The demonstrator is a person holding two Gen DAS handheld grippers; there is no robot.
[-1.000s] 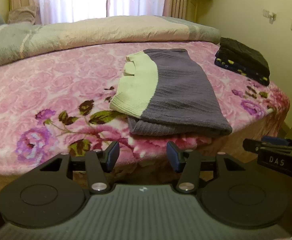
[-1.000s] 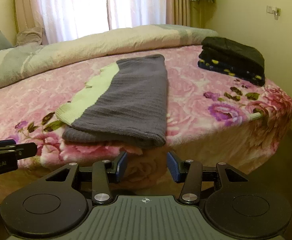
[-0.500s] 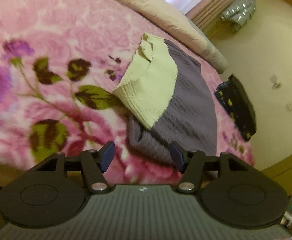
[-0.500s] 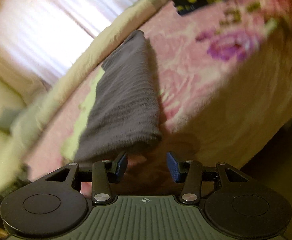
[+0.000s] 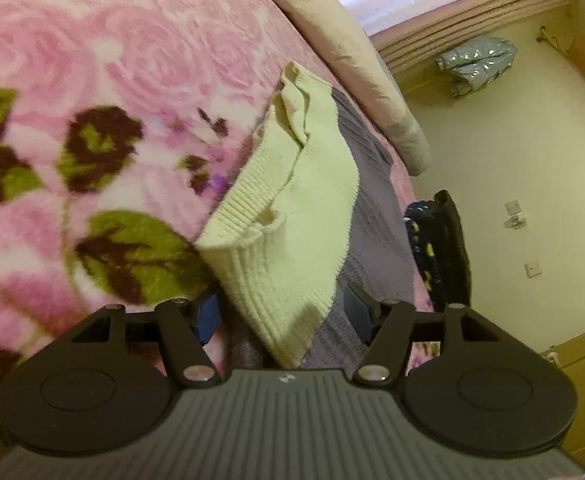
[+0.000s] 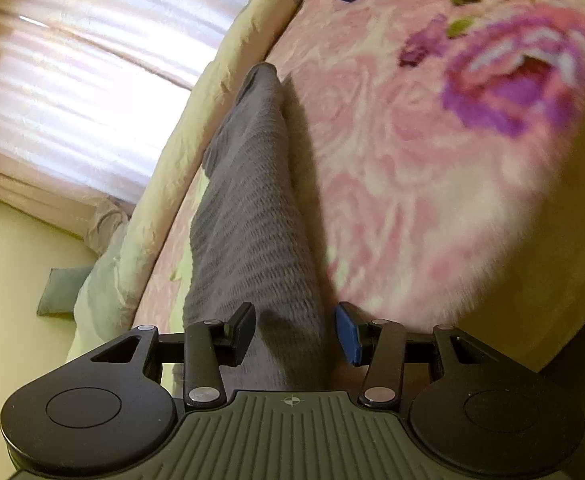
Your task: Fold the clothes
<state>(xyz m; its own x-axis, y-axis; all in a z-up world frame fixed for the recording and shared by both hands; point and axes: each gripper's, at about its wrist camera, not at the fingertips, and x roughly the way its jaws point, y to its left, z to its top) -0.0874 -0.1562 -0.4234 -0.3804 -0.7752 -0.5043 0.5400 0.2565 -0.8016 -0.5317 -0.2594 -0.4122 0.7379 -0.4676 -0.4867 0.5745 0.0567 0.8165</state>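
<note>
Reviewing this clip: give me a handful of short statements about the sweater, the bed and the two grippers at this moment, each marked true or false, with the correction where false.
1. The sweater is grey and pale yellow. True.
2. The sweater hangs in the air, lifted off the pink floral blanket. False: it lies folded on the blanket.
3. The left gripper has its jaws on either side of the sweater's near end. True; they are opening and not pressing on it.
4. The right gripper is clamped shut with nothing between its fingers. False: the jaws stand apart with grey knit between them.
5. A dark folded pile lies beyond the sweater. True.
</note>
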